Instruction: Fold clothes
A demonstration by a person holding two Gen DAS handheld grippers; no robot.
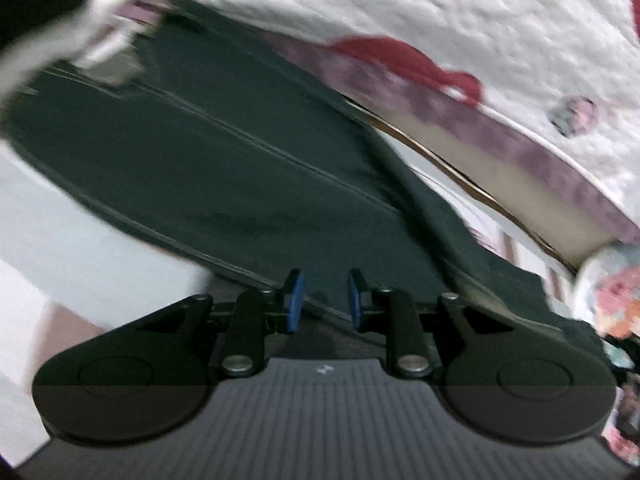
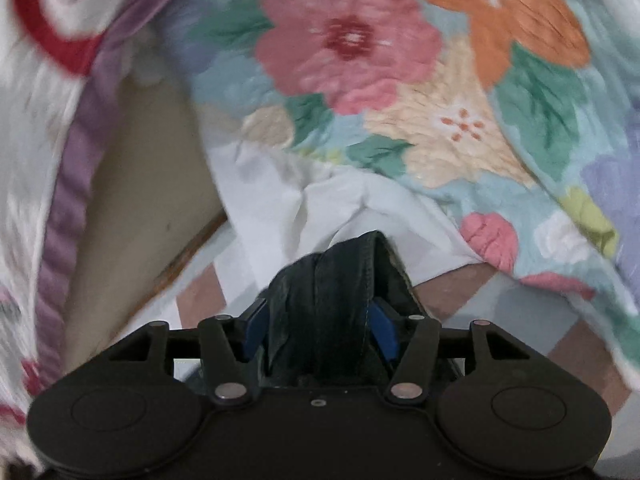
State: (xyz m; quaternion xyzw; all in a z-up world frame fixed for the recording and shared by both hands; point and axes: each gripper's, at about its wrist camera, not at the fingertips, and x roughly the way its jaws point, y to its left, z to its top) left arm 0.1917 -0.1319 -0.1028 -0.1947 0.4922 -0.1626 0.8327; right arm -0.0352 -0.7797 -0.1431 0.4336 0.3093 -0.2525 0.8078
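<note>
Bunched between the blue pads [image 2: 382, 330] of my right tool [image 2: 318, 330] is a thick fold of the dark garment [image 2: 340, 304], and the jaws are clamped on it from both sides, with the cloth rising in a rounded hump past the fingertips. Beyond that hump lies a white sheet [image 2: 304, 200], creased, and over it a floral blanket [image 2: 360, 60] with pink, orange and cream flowers on pale blue. To the left in this view runs a white textured bedspread [image 2: 28, 128] with a purple trim [image 2: 68, 200] and red markings, and a tan side of the bed [image 2: 140, 184] shows under it. A floor of pale and reddish-brown tiles [image 2: 448, 292] lies below. From my left tool [image 1: 322, 300] I see the same dark garment [image 1: 224, 152] stretched out in the air, with light stitched seams running along it, hanging from upper left to lower right across the picture. Its lower hem passes between the left tool's blue pads [image 1: 294, 304], which stand apart with a gap between them; I cannot tell whether they touch the cloth. The view is blurred. Behind the garment are the white bedspread [image 1: 460, 12], its purple trim [image 1: 520, 136], and a bit of the floral blanket [image 1: 612, 284] at the right edge.
</note>
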